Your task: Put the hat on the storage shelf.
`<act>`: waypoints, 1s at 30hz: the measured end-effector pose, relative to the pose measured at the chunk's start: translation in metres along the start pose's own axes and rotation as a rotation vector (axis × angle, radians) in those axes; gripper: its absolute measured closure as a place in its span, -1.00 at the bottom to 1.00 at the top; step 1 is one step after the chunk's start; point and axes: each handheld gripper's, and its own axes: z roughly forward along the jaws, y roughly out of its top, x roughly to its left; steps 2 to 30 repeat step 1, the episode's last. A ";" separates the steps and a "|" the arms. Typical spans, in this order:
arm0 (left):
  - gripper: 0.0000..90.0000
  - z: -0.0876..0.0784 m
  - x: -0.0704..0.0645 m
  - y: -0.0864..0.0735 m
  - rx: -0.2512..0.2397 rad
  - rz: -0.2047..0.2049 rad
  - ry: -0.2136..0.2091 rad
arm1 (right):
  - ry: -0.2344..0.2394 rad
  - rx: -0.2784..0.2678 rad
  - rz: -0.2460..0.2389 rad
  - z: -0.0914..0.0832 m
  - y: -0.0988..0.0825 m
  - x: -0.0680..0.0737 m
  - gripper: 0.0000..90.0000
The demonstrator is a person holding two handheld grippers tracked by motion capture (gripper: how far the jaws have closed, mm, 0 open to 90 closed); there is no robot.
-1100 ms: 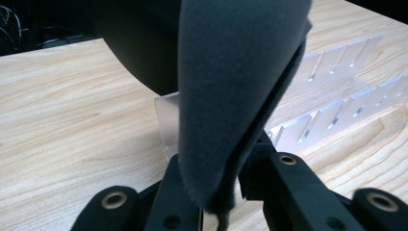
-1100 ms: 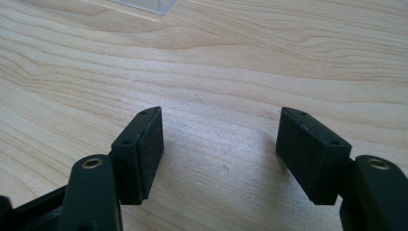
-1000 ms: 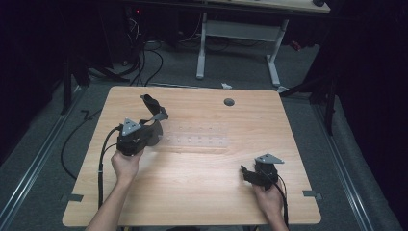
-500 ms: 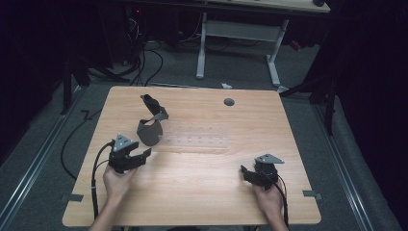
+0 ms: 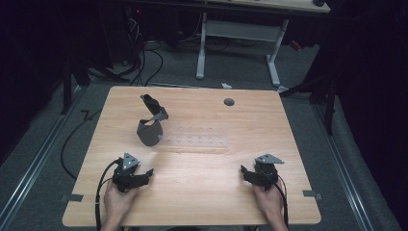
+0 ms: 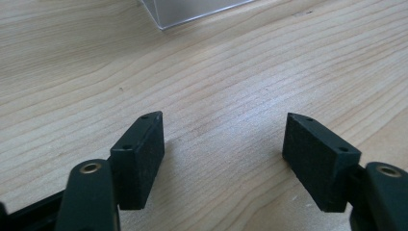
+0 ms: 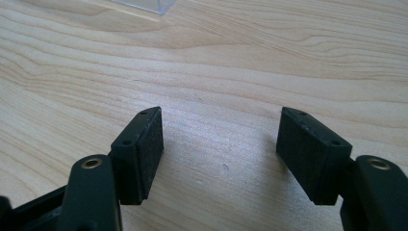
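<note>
The left gripper (image 5: 144, 173), jaws just opened and empty, sits near the table (image 5: 202, 202) edge well apart from the dark folded object (image 5: 150, 131) beside the clear tray (image 5: 197, 141), which, perched unsteadily, could tip if bumped.

— What's carrying everything?

— My wooden table (image 5: 202, 192), pale and grained, with a round dark hole (image 5: 229, 102) near its far edge.

— And lying on it?

— A dark folded object (image 5: 150, 125) at my far left, standing partly upright. Just beside it, toward the middle, a clear plastic tray (image 5: 197, 140) lies flat; I can't tell whether they touch.
</note>
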 end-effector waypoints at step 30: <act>-0.32 0.000 0.000 0.000 0.000 -0.001 0.001 | 0.001 -0.001 -0.003 0.000 0.000 0.000 -0.25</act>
